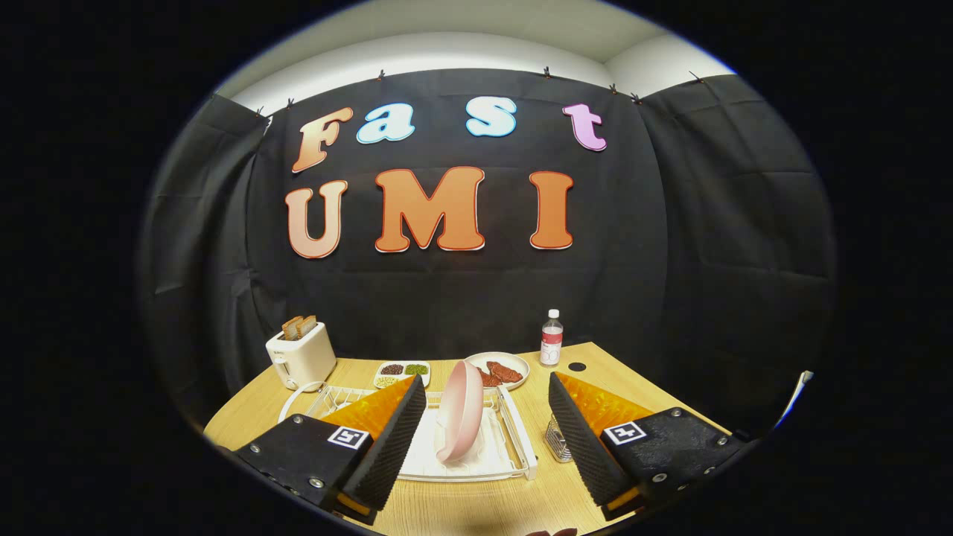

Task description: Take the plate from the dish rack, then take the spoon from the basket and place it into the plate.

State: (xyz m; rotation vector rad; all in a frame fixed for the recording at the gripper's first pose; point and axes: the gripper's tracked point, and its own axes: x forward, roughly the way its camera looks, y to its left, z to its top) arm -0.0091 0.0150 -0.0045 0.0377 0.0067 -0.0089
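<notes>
A pink plate [461,409] stands on edge in the white dish rack [517,439] on the wooden table. My gripper [488,391] is open, its two fingers spread wide on either side of the plate and not touching it. The plate sits between the fingers, closer to the left one. A small wire basket [556,441] stands just right of the rack, partly hidden behind the right finger; I cannot make out a spoon in it.
Beyond the rack are a white toaster [301,356] with bread slices, a small tray of beans [402,370], a plate of red meat slices [502,370] and a water bottle [551,339]. A black booth wall closes off the back of the table.
</notes>
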